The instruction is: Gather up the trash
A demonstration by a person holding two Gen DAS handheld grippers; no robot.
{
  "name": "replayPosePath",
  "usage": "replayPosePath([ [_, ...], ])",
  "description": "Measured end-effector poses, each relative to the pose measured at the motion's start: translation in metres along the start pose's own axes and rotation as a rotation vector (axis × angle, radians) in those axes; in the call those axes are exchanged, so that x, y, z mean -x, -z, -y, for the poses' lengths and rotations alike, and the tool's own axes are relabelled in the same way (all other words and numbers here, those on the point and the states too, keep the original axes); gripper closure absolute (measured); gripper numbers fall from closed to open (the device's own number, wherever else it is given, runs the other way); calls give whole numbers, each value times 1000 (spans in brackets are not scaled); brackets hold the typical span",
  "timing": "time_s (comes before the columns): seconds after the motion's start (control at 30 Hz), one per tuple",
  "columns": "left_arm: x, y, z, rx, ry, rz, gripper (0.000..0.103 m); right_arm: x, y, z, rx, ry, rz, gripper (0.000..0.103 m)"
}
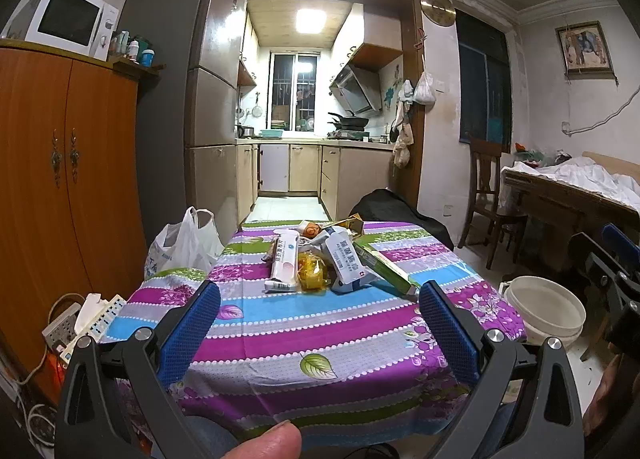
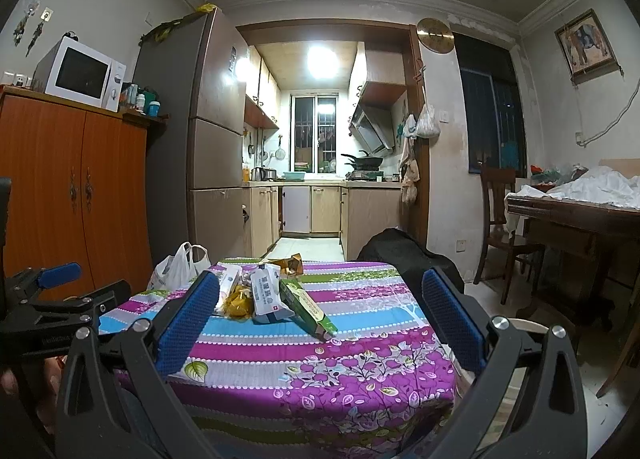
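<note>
I hold my left tongs [image 1: 320, 311] and right tongs [image 2: 320, 303] spread wide and empty over the near edge of the striped tabletop [image 1: 304, 343], with the pile of wrappers [image 1: 320, 263] at twelve o'clock and a white bucket [image 1: 544, 311] at three o'clock.

Lived-in home: dining area opening onto a small kitchen with range hood [image 1: 357, 90], wok on stove [image 1: 349, 121], refrigerator [image 1: 188, 99], microwave [image 1: 66, 17] atop wooden cabinet [image 1: 68, 187].
</note>
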State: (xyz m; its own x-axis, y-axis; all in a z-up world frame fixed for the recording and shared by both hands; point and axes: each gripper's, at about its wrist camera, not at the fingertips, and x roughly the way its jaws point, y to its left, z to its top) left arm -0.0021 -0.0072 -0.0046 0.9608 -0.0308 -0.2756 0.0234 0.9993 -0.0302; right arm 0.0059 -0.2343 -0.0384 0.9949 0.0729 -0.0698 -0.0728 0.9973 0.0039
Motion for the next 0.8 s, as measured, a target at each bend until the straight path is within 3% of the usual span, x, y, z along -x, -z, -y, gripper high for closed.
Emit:
replayPosePath([
  [0.8, -3, 0, -6, 5, 9, -8, 4, 0, 4, -1, 1, -2, -14, 5],
])
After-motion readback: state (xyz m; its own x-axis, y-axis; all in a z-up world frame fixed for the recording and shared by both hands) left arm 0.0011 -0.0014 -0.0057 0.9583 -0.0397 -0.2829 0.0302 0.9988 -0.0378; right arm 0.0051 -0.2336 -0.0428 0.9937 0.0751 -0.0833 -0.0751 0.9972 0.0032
